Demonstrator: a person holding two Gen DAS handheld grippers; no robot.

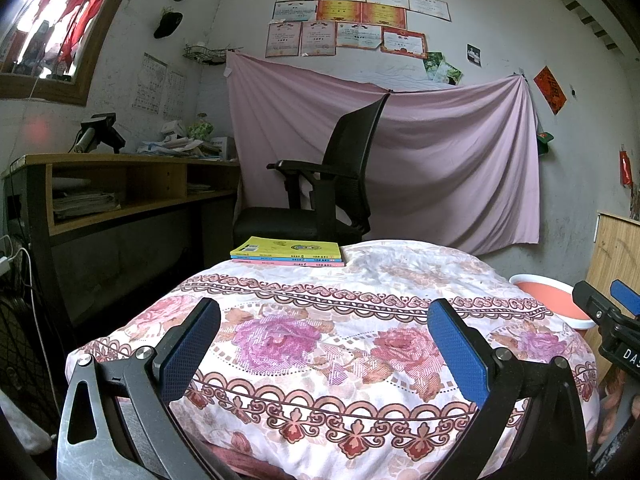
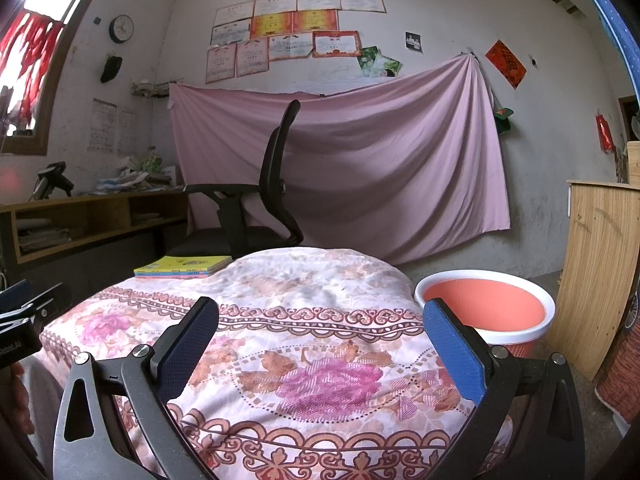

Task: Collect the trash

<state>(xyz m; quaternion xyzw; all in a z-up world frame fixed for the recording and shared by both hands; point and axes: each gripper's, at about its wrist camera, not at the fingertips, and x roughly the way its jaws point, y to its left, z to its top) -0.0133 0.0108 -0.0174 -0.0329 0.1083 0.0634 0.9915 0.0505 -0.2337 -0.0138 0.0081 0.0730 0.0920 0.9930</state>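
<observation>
A floral cloth [image 1: 328,320] [image 2: 304,320] covers the surface in front of me. My left gripper [image 1: 324,344] hovers over its near edge, open, with nothing between its blue pads [image 1: 192,348]. Beside it, my right gripper [image 2: 320,344] is also open and holds nothing. An orange bin with a white rim [image 2: 486,308] [image 1: 554,300] stands on the floor right of the covered surface. No piece of trash shows on the cloth in either view. The right gripper [image 1: 616,320] shows at the right edge of the left wrist view.
A stack of thin books [image 1: 288,254] [image 2: 182,268] lies at the cloth's far left corner. Behind it stand a black office chair [image 1: 328,184] [image 2: 256,200], a wooden desk [image 1: 120,188] and a pink sheet on the wall [image 2: 360,168]. A wooden cabinet [image 2: 600,264] stands right.
</observation>
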